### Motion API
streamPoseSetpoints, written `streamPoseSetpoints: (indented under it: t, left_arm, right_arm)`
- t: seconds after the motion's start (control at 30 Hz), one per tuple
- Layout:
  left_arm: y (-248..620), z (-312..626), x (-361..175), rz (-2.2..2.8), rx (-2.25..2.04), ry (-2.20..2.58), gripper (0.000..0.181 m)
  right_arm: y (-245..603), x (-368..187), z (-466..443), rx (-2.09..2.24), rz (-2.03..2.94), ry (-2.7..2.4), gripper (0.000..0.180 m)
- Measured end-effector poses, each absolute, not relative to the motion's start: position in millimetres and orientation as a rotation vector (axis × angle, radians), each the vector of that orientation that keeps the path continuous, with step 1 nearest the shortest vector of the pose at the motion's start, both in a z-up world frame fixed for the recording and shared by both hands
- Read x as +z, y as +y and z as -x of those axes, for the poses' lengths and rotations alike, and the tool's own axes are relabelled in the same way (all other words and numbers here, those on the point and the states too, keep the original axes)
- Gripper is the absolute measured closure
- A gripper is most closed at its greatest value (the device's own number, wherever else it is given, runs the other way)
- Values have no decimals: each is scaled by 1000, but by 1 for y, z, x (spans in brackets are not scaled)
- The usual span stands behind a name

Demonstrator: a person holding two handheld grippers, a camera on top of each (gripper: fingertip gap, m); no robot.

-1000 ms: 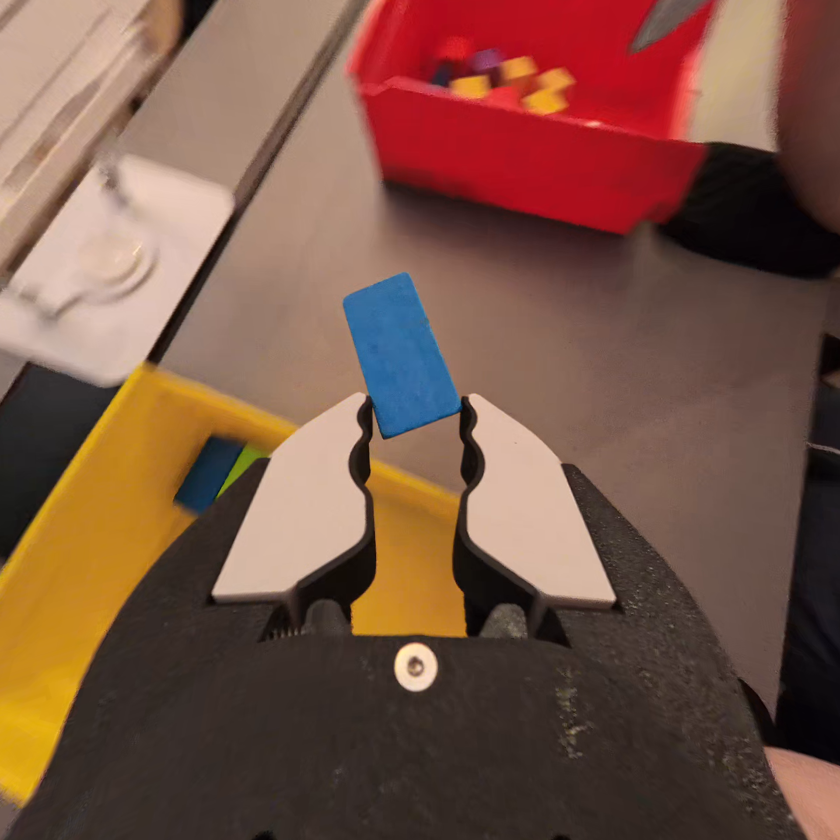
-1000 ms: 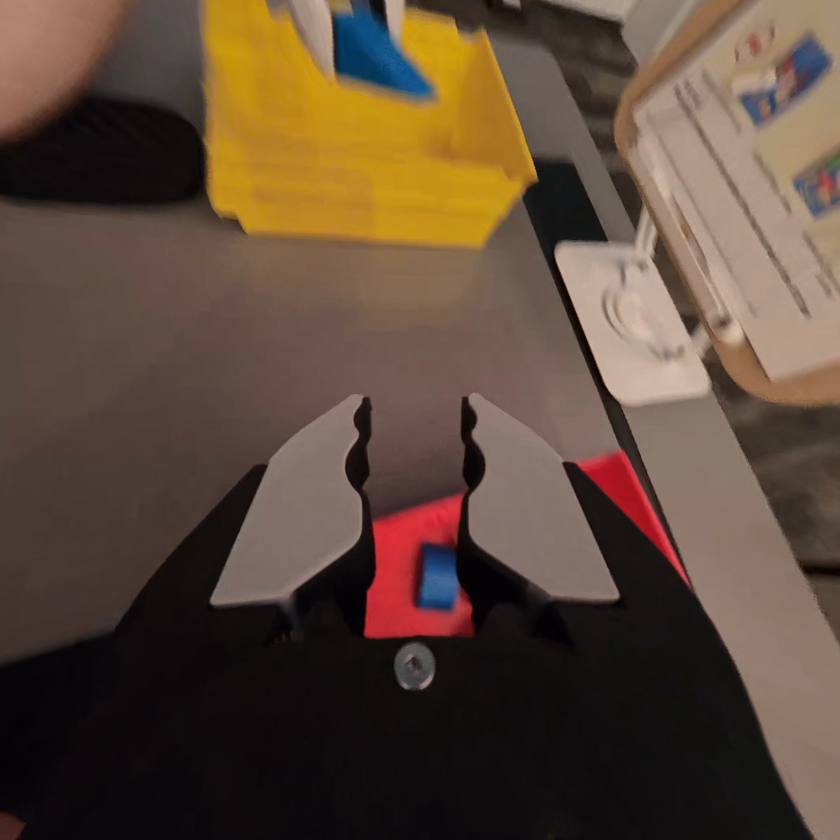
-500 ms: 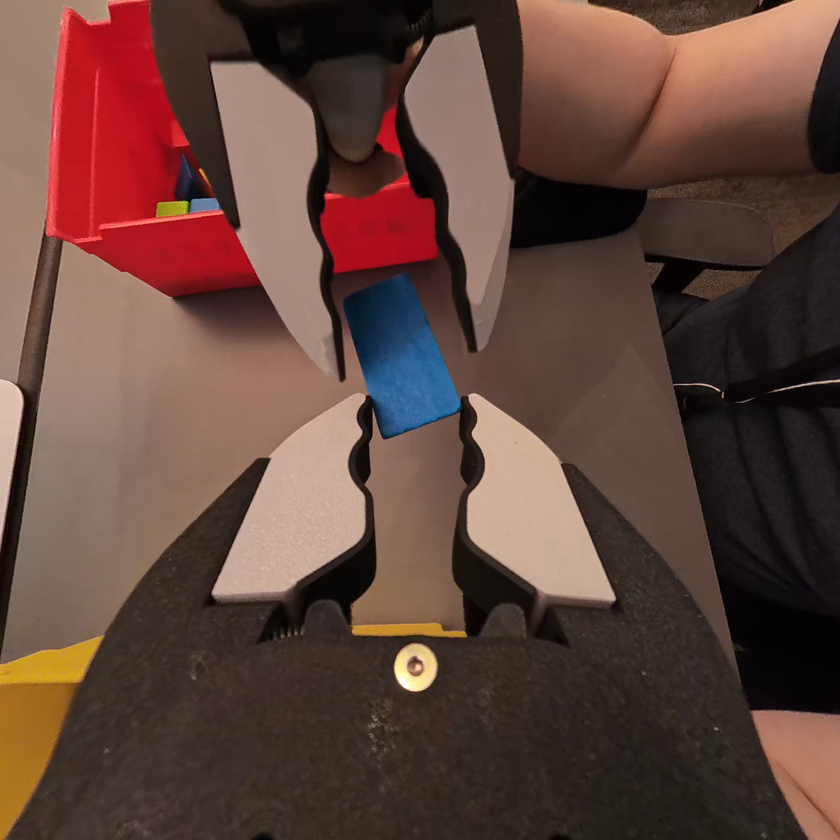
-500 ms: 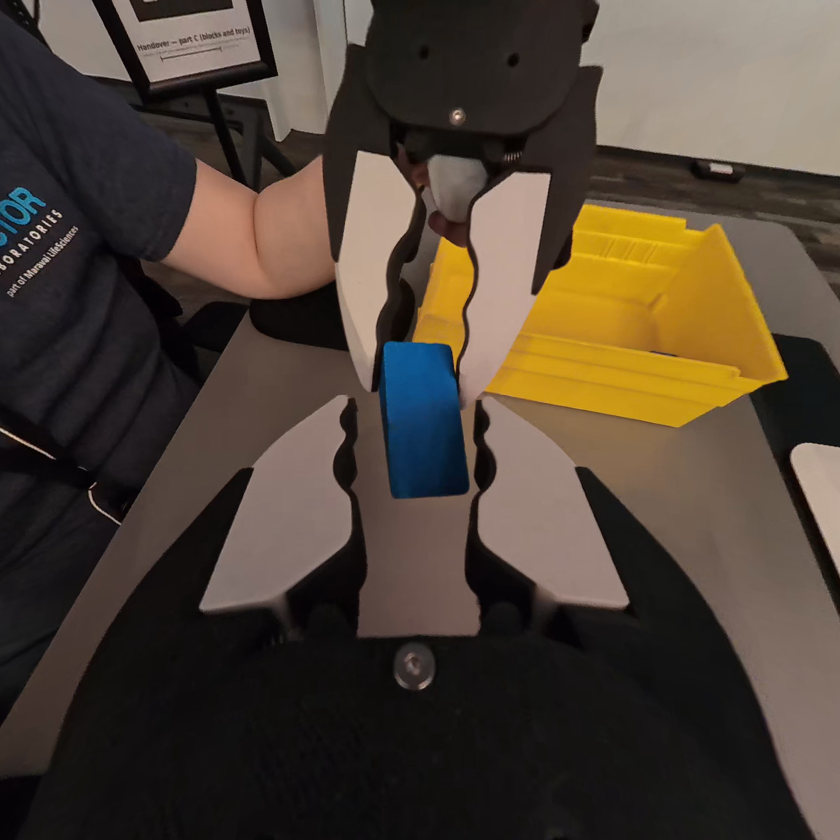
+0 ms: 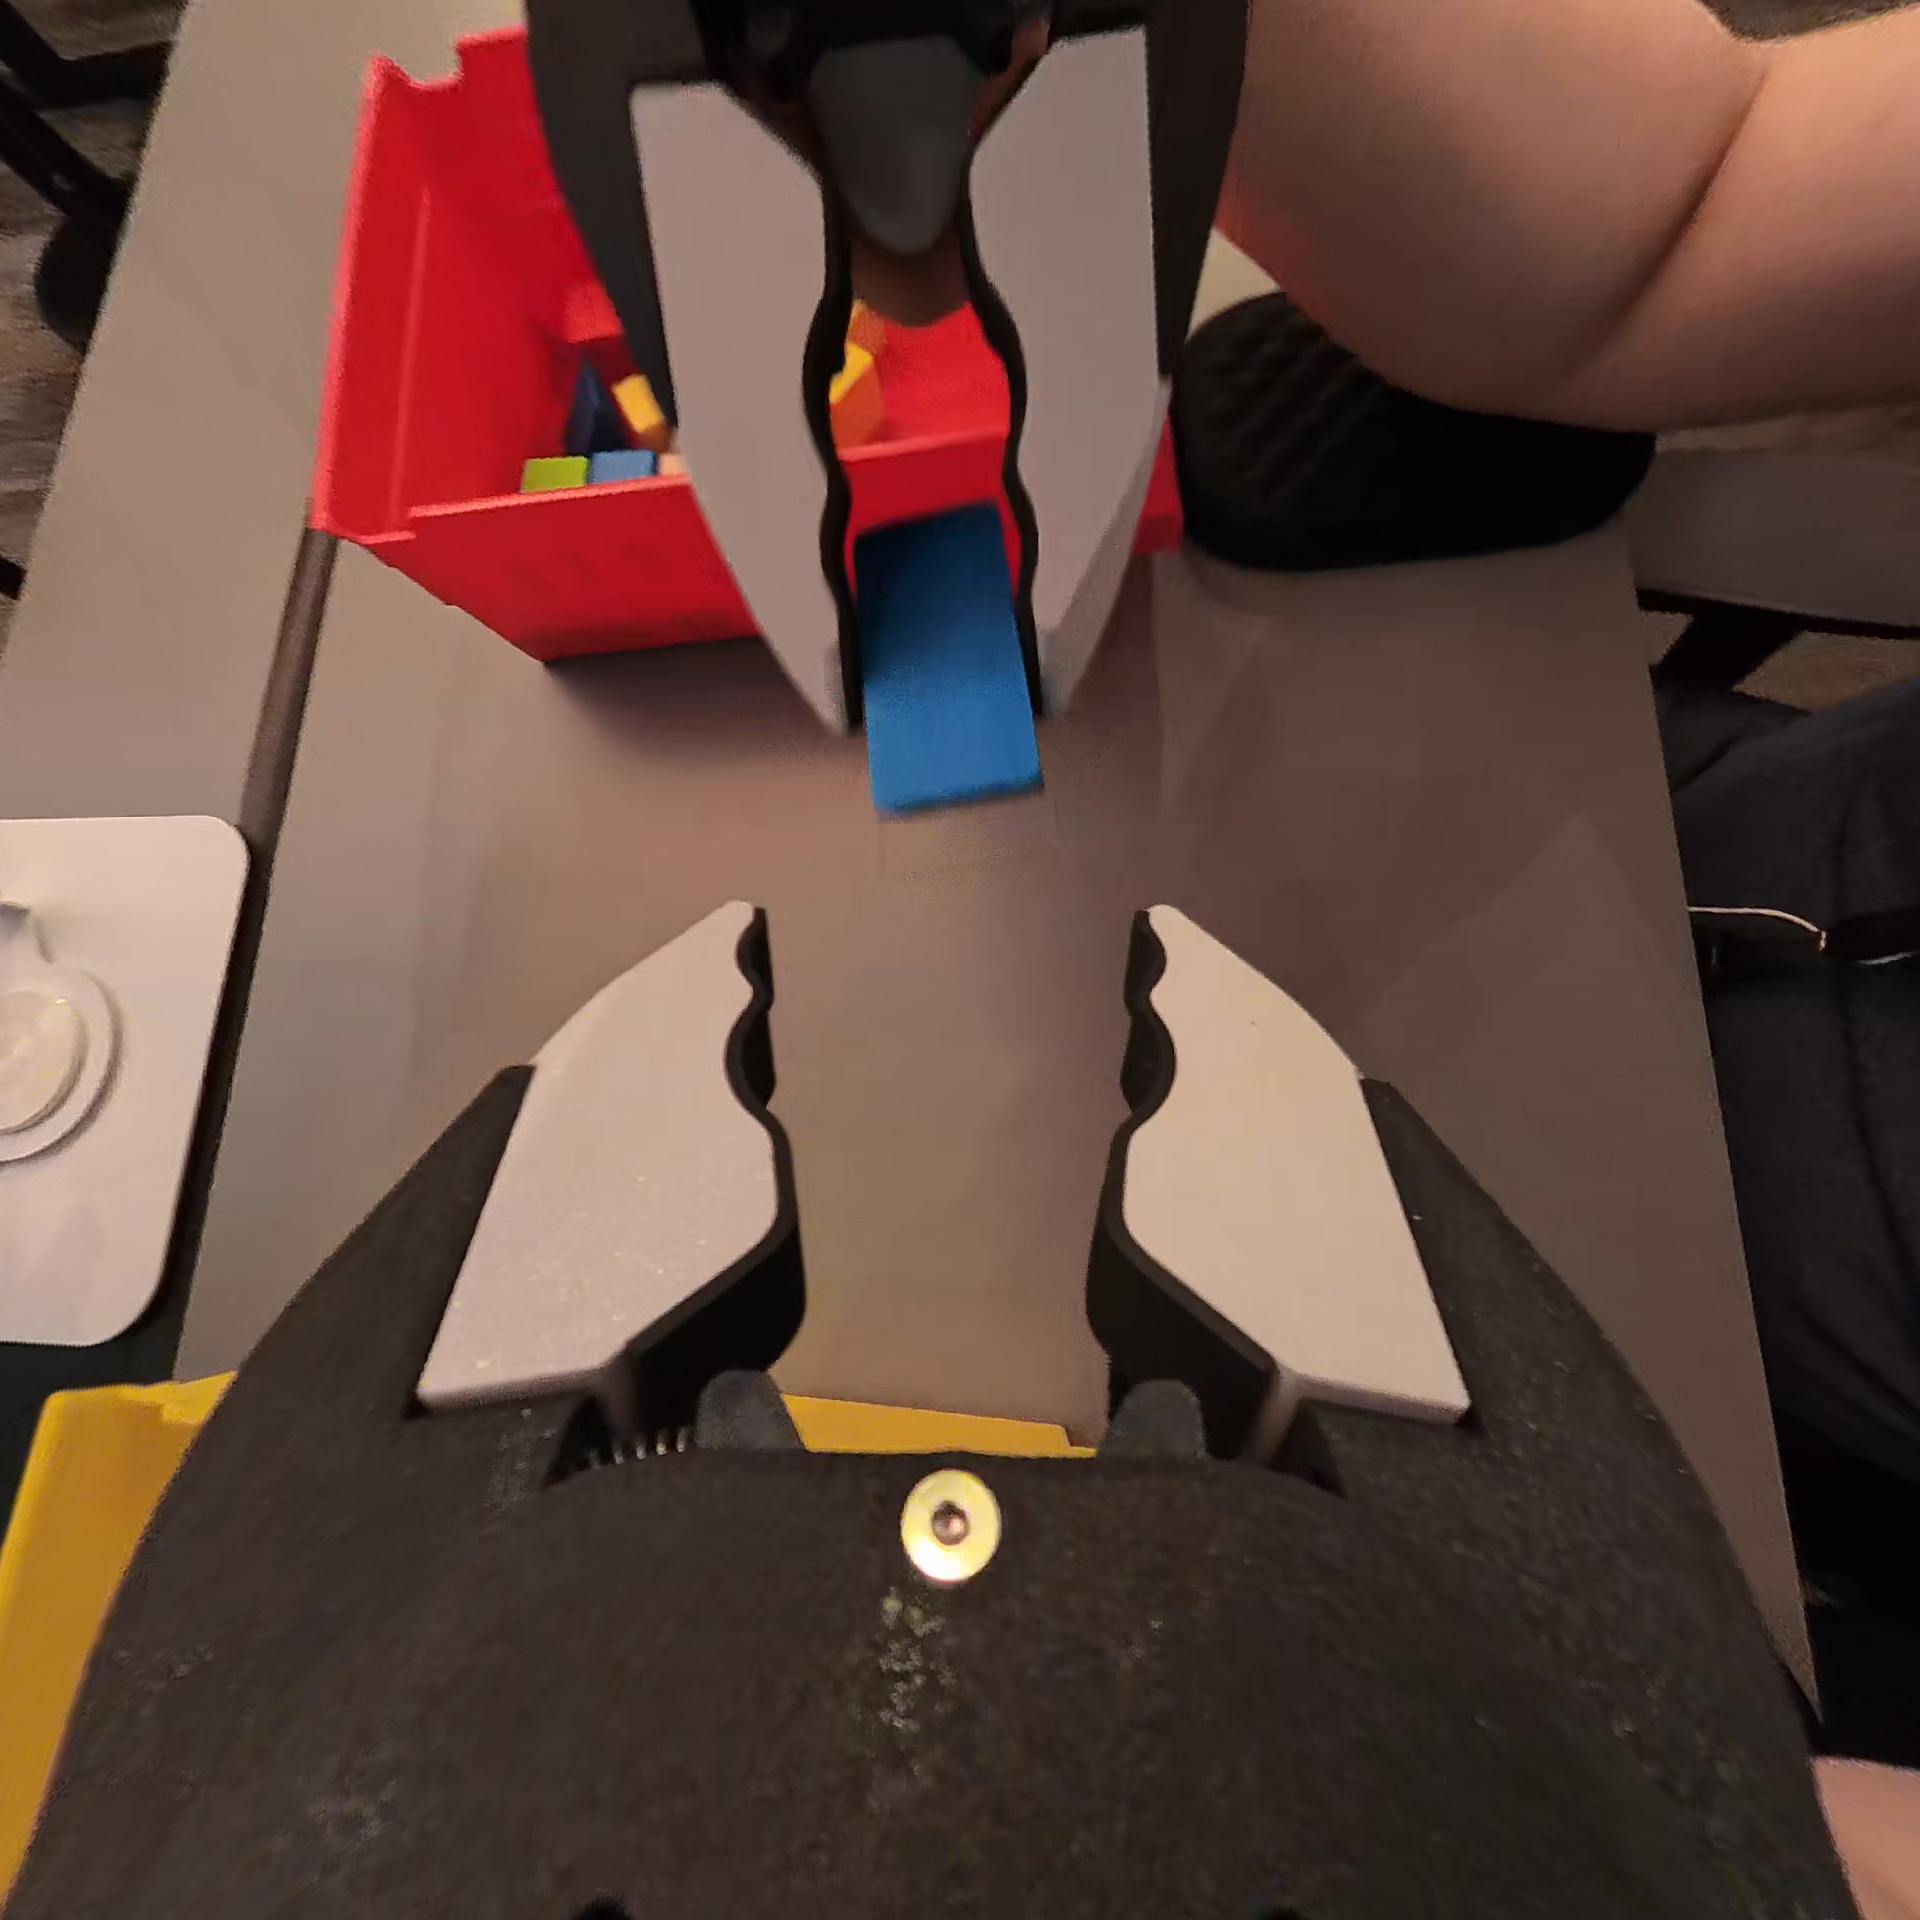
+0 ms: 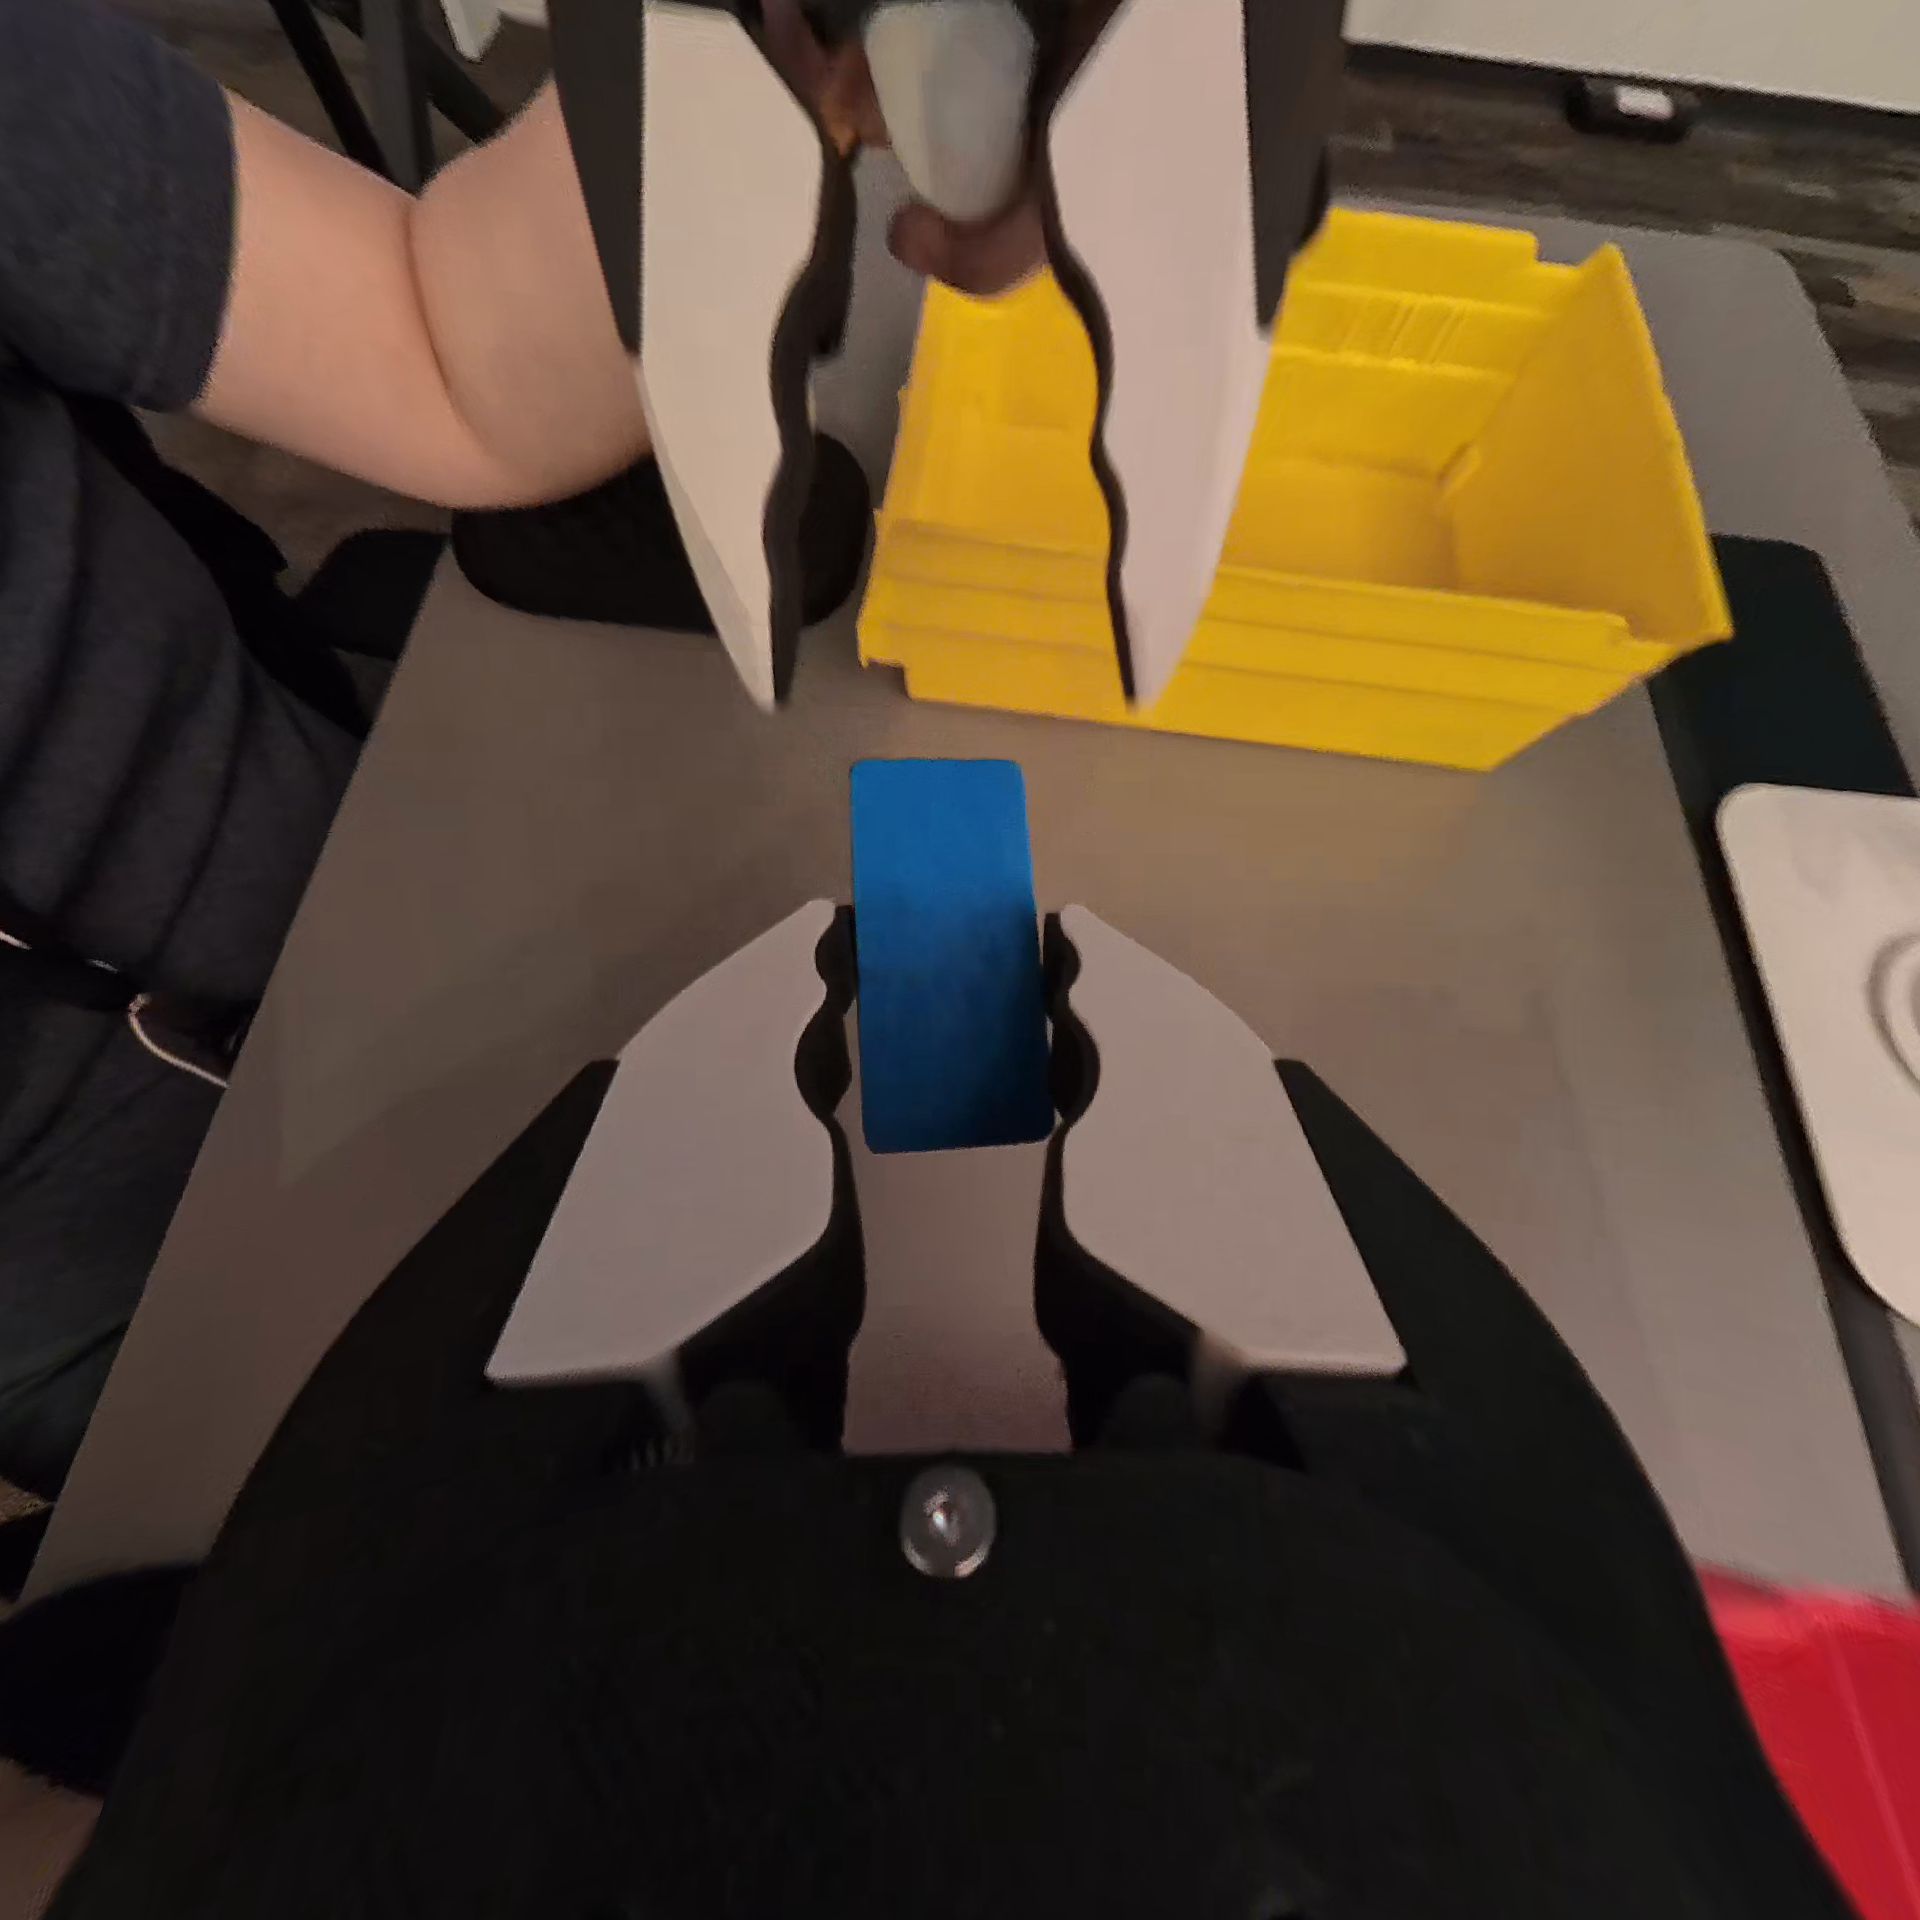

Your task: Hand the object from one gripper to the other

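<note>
We take the blue block [image 6: 945, 956] as our landmark. Nearest us in the right wrist view, our right gripper [image 6: 943, 914] has closed onto it: both fingers press its long side faces, and roughly half its length sticks out past the tips, held in the air above the grey table [image 6: 1351, 935]. It looks like a painted wooden slab, rigid and light, with flat parallel faces that give the wavy pads a firm seat. We judge the paint smooth enough that a shallow pinch could let it pivot, so the deep hold on the side faces seems the right one.

Just beyond the block's free end, our left gripper [image 6: 951, 691] hangs with its jaws spread wide and nothing between them, clear of the block. From its own camera the left gripper [image 5: 945, 914] shows the same empty gap.

Behind the block on that side sits the yellow bin [image 6: 1455, 582]; on the opposite side, past the right gripper, stands the red bin [image 5: 582, 561] with small coloured blocks inside.
</note>
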State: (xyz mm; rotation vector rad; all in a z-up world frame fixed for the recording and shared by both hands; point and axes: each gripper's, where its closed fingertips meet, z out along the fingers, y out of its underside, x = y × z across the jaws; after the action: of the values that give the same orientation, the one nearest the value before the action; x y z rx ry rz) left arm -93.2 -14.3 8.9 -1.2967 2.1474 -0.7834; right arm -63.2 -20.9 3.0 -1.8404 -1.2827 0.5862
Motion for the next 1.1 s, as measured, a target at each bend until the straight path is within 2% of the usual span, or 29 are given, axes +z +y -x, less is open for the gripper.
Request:
streamPoseSetpoints:
  t: [0.2,0.37,0.53,1.1]
  left_arm:
    - [-2,102,23,1308,-784,2072,114]
    - [-2,105,22,1302,-761,2084,115]
    - [-2,106,16,1312,-724,2109,118]
    - [6,116,24,1318,-701,2076,123]
  right_arm:
    - [-34,18,-58,403,1930,-1025,144]
    - [-44,-49,-126,220,2246,-984,144]
    - [-51,-106,-122,378,2422,-1063,144]
    - [-51,-149,-123,258,2507,-1158,143]
